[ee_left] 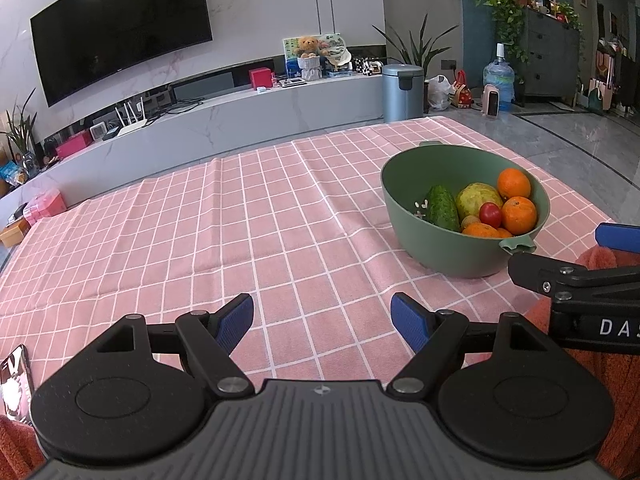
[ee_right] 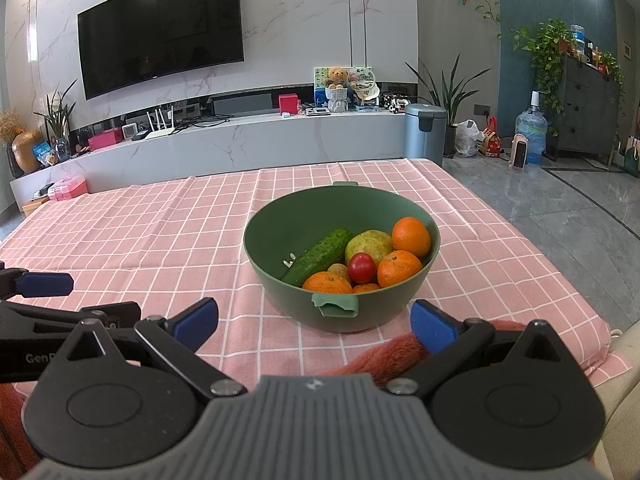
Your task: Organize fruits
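From the left wrist view, the left gripper (ee_left: pixel 322 322) hangs over bare pink checked tablecloth (ee_left: pixel 200 220) with its blue pads spread wide and nothing between them. The green bowl (ee_left: pixel 408 200) sits ahead and well to the right of it, with a cucumber (ee_left: pixel 442 208), a pale green fruit (ee_left: pixel 478 200), a small tomato (ee_left: pixel 490 215) and several oranges (ee_left: pixel 514 184) piled inside; the right gripper's fingers (ee_left: pixel 616 236) reach in from the right edge, just beside the bowl's near tab handle. From the right wrist view, the right gripper (ee_right: pixel 314 322) is also wide open and empty, and the bowl (ee_right: pixel 272 236) lies almost straight ahead of it, its near wall and handle sitting between the two pads' line of sight. Here the cucumber (ee_right: pixel 320 256) shows its long axis running diagonally, low end toward the near left, high end toward the far right, leaning on the other fruit. The right gripper looks clearly nearer to the fruit; a grasp on the cucumber would likely need the jaws turned across that diagonal.
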Tool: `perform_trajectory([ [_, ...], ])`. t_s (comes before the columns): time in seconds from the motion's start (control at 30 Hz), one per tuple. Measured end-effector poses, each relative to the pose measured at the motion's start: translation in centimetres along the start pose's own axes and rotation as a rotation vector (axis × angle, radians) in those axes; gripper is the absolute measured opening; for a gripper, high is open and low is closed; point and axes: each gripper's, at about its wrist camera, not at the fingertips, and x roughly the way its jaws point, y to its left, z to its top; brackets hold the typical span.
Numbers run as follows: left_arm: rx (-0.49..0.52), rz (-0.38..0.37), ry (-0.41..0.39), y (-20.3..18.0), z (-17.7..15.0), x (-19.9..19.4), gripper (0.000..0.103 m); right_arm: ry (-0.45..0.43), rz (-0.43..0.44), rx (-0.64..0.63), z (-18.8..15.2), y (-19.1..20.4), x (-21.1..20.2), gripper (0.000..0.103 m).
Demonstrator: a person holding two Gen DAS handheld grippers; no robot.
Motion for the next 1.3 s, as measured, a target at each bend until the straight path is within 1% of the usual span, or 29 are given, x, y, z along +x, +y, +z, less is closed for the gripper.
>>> perform_trajectory([
  [0.63, -0.002, 0.013, -0.005, 0.18, 0.16, -0.34, 0.092, 0.0, 0.0, -0.001, 0.0, 0.01, -0.01, 0.098],
  [1.3, 0.01, 0.016, -0.036, 0.06, 0.21, -0.67, 0.092, 0.005, -0.005, -0.012, -0.03, -0.07, 0.07, 0.098],
])
